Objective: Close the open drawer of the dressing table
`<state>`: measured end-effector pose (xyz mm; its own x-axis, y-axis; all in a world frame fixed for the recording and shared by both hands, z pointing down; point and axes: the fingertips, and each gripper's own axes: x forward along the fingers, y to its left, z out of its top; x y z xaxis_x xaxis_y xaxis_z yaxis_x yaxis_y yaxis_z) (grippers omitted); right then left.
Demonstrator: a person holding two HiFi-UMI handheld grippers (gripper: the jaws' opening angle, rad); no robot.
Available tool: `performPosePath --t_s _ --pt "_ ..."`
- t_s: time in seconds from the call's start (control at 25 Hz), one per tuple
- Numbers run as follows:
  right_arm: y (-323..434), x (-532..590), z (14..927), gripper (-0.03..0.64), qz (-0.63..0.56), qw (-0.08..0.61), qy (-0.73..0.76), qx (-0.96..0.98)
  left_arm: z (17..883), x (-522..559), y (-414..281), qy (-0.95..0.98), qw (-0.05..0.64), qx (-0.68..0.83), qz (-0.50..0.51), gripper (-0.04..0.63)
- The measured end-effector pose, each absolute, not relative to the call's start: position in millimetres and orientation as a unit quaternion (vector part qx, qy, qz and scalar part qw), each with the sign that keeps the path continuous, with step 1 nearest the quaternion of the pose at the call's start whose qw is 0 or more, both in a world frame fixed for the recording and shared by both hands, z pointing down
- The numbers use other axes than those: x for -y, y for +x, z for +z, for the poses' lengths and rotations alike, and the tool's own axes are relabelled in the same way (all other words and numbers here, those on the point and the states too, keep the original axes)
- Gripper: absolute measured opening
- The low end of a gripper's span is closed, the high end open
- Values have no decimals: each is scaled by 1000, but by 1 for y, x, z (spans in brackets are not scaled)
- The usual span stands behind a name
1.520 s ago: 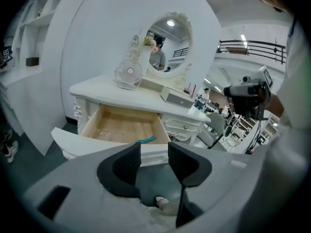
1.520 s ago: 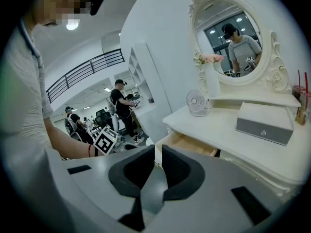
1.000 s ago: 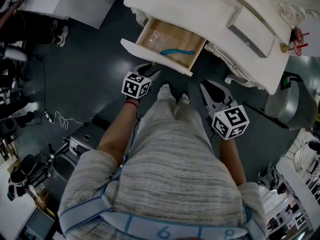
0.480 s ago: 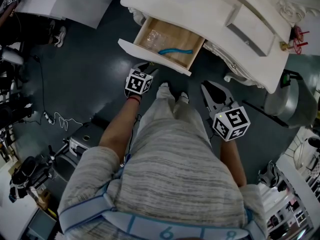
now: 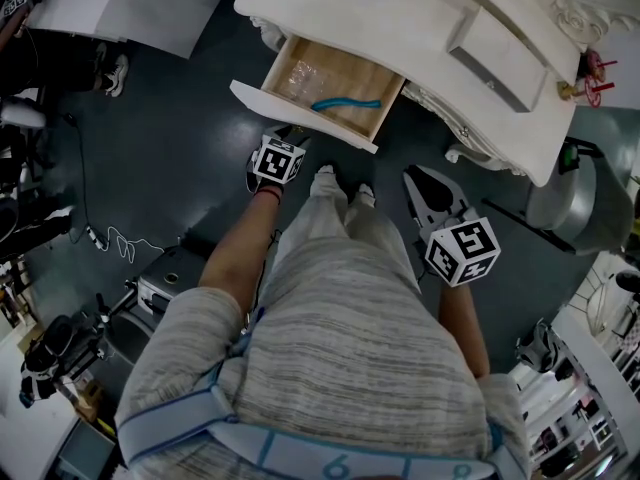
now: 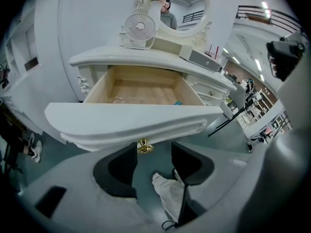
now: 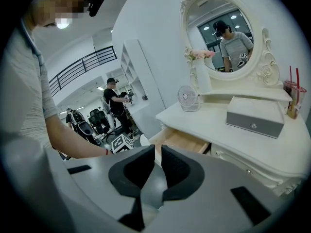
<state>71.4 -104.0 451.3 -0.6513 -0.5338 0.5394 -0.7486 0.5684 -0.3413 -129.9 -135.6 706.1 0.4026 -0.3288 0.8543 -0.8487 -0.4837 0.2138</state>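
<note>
The white dressing table (image 5: 420, 18) has its drawer (image 5: 300, 118) pulled out, showing a wooden bottom with a blue object (image 5: 345, 103) and a clear plastic bag (image 5: 300, 73). My left gripper (image 5: 288, 134) sits just below the drawer front (image 6: 131, 123). This left gripper (image 6: 153, 152) is open; its jaws have just been opening. The gold knob (image 6: 144, 147) sits between the jaw tips, close to the left pad and not pinched. My right gripper (image 5: 418, 176) hangs to the right, away from the drawer. The right gripper (image 7: 158, 152) is shut and holds nothing.
A small fan (image 7: 187, 98), a grey box (image 7: 255, 118), an oval mirror (image 7: 226, 33) and a cup with red straws (image 7: 293, 96) stand on the table. Cables (image 5: 120, 238) and gear lie on the floor at left, and a grey bin (image 5: 560, 203) stands at right.
My left gripper has sunk and come closer under the drawer front. The right gripper has stayed where it was.
</note>
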Motion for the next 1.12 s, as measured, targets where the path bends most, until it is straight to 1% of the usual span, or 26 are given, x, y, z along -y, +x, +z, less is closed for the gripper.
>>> performPosePath --t_s 0.4,0.64,0.72,0.76,0.92,1.12 --pt "80 104 452 12 286 192 380 858 732 137 -133 754 332 372 428 213" --pt "82 107 452 12 289 191 385 855 732 149 -133 753 319 379 432 212" --pt "81 109 452 12 289 192 386 855 738 147 -133 749 326 376 437 210" --pt "81 109 452 12 289 192 386 855 741 145 -134 744 334 374 441 205" --pt "81 112 453 12 289 195 388 853 746 144 -137 735 345 376 448 140" --pt "79 112 455 12 292 202 387 851 744 148 -138 737 343 373 447 135"
